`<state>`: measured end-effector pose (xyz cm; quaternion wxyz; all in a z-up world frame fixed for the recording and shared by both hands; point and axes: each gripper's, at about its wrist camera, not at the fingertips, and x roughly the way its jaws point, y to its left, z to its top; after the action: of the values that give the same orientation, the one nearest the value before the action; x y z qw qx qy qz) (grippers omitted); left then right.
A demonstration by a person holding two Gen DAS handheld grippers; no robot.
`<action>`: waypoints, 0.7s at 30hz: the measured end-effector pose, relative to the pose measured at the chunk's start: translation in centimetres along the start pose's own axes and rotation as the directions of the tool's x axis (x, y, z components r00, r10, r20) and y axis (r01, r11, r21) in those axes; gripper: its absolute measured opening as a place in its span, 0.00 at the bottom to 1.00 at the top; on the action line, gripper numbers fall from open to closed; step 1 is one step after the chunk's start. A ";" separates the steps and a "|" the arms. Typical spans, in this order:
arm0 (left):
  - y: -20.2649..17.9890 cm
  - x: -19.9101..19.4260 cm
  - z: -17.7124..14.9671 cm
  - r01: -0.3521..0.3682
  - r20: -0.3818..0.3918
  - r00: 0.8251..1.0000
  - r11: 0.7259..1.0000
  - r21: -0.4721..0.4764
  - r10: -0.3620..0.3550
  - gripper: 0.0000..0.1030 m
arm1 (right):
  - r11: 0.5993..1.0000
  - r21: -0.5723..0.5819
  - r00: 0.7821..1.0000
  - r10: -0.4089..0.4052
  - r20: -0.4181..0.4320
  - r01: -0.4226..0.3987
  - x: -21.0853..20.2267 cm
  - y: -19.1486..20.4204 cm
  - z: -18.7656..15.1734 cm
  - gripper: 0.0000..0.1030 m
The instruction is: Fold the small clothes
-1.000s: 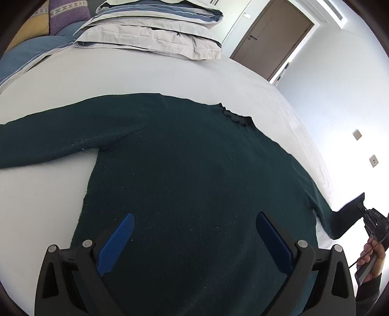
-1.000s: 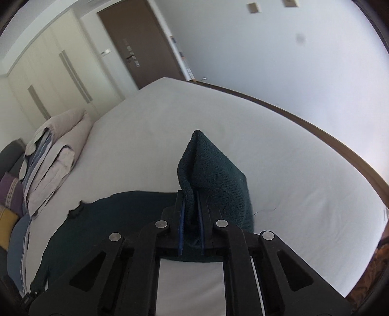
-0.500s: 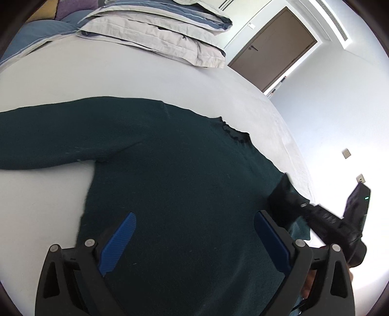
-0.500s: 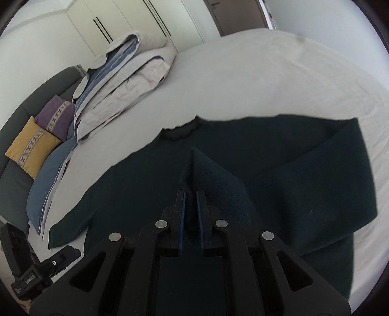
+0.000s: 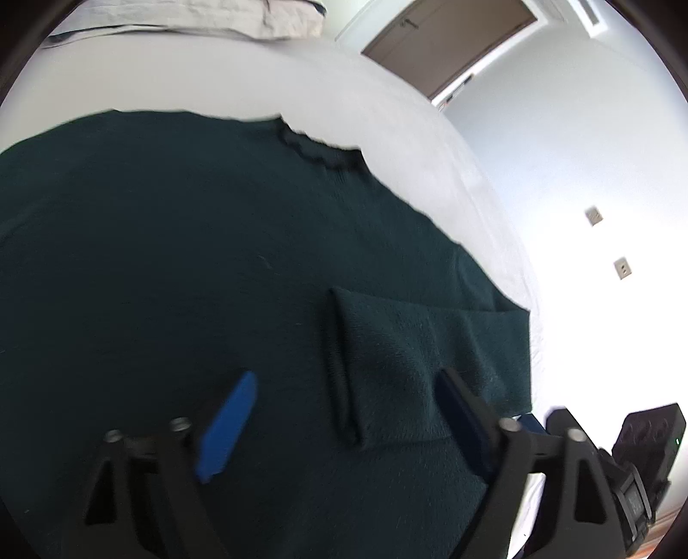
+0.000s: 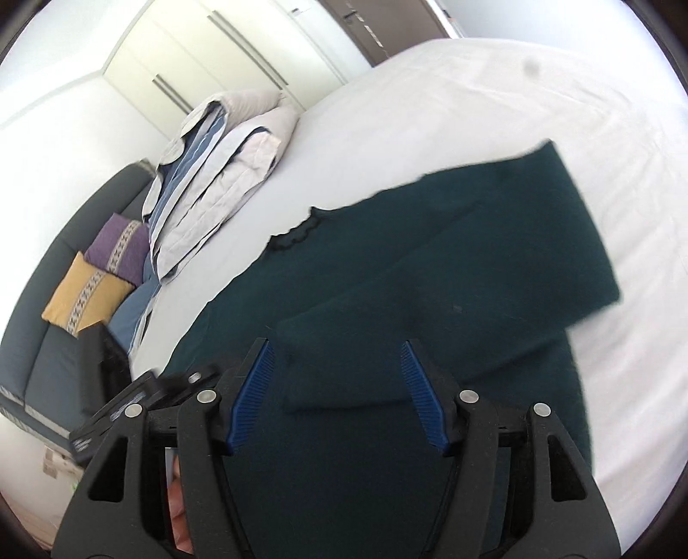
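A dark green sweater (image 5: 172, 258) lies flat on the white bed (image 5: 387, 107), collar (image 5: 318, 148) toward the pillows. Its right sleeve (image 5: 413, 344) lies folded across the body, cuff (image 5: 339, 365) toward the middle; it also shows in the right wrist view (image 6: 451, 309). My left gripper (image 5: 344, 408) is open and empty, low over the sweater body with the cuff between its fingers. My right gripper (image 6: 335, 387) is open and empty just above the folded sleeve's cuff end. The sweater's left sleeve is out of view.
A stack of folded bedding (image 6: 215, 172) lies at the head of the bed. A dark sofa (image 6: 51, 344) with a purple cushion (image 6: 120, 245) and a yellow cushion (image 6: 86, 296) stands beyond it. A brown door (image 5: 451, 38) is behind the bed.
My right gripper carried the right sleeve across the sweater body, opened and let it go. My left gripper moved forward and right over the sweater.
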<state>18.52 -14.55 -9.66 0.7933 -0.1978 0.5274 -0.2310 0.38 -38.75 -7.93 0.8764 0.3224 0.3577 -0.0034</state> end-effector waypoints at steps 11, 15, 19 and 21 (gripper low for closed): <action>-2.0 2.6 2.5 -0.060 -0.016 0.998 0.996 0.060 0.061 0.10 | 0.962 0.265 0.997 0.071 -0.012 -0.065 -0.2 -9.1 0.6 0.60; -1.6 -0.2 3.4 -0.055 0.047 0.998 0.996 0.070 0.051 0.08 | 0.935 0.342 0.995 0.103 0.006 -0.099 1.1 -10.2 1.6 0.60; -0.9 -3.3 5.4 -0.042 0.135 0.990 0.997 0.069 0.033 0.08 | 0.900 0.411 0.988 0.151 0.022 -0.147 2.1 -10.5 2.6 0.60; 0.0 -4.9 6.4 -0.053 0.176 0.983 0.996 0.065 0.041 0.08 | 0.879 0.448 0.985 0.169 0.029 -0.164 2.7 -10.6 2.9 0.60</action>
<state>22.86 -11.32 -3.68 0.8482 -0.1769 0.4519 -0.2122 1.71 -48.19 -14.05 0.7735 0.5452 0.3230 -0.0085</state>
